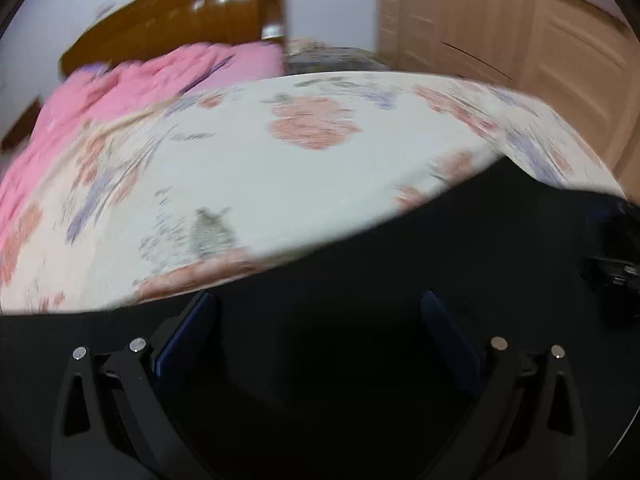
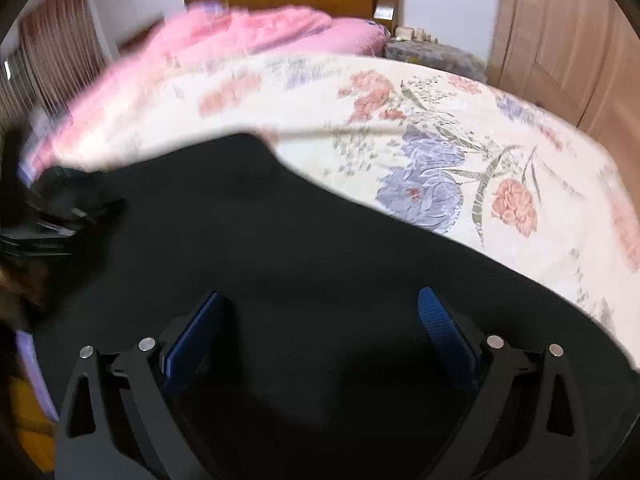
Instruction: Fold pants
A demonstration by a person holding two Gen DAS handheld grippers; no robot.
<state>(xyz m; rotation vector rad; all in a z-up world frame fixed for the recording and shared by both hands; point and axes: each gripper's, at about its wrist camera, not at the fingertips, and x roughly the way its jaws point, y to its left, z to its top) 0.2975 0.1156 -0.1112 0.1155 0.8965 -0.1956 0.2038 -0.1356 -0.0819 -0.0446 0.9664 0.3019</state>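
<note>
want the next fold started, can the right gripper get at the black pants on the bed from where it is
Probably yes: the right gripper stands open right over the black fabric pants on the floral bedsheet, with nothing between its fingers and the cloth.

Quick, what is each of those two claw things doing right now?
Left gripper: open, holding nothing, above the black pants.
Right gripper: open, holding nothing, above the pants.

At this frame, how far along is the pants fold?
Done: the black pants lie spread on the floral bedsheet; any completed fold cannot be read in the dark, blurred cloth. In hand: nothing. The left hand-held gripper and right hand-held gripper both stand open above the fabric, pinching none. Left: regrasping and finishing the folds.
</note>
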